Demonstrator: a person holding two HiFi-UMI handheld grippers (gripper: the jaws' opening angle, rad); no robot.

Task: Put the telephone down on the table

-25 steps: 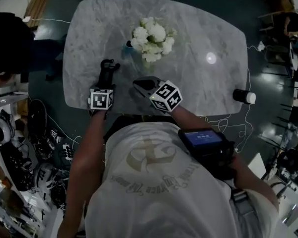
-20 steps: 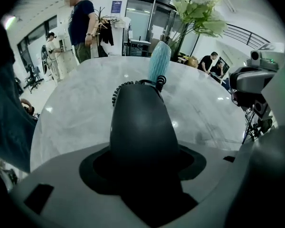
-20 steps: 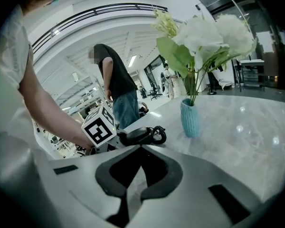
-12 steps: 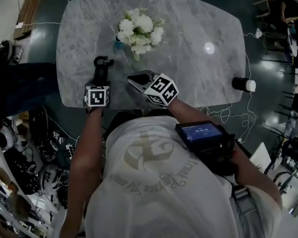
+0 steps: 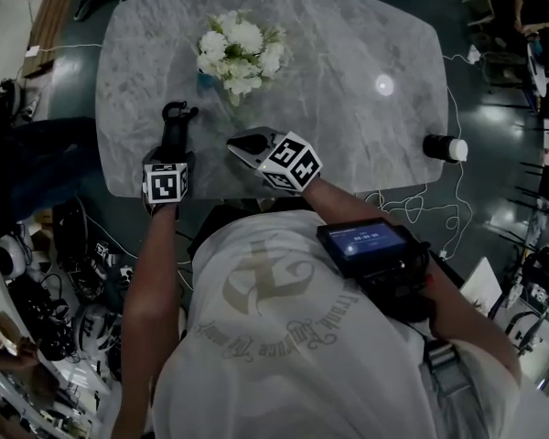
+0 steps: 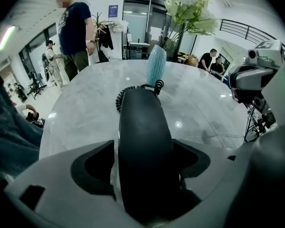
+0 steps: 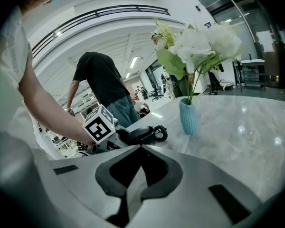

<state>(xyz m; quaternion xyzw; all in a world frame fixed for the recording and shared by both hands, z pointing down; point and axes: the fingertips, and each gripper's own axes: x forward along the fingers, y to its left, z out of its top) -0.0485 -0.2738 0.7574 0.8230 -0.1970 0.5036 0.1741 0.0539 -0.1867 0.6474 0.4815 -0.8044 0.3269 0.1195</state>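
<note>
One black telephone handset (image 6: 145, 127) sits at the lower left of one grey marble table (image 5: 348, 53), between the opening jaws of the left gripper (image 5: 174, 144). The right gripper (image 7: 141, 151) has its jaws pressed together, empty. One blue ribbed vase (image 7: 186, 116) holds white flowers (image 7: 199, 44).

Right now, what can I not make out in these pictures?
- Left gripper view: the black telephone handset sits between the opening jaws of the left hand-held gripper and covers their pads; contact unclear.
- Head view: white flowers hide most of the blue ribbed vase.
- Head view: the black-and-white cylinder by the grey marble table edge is too small to identify.
</note>
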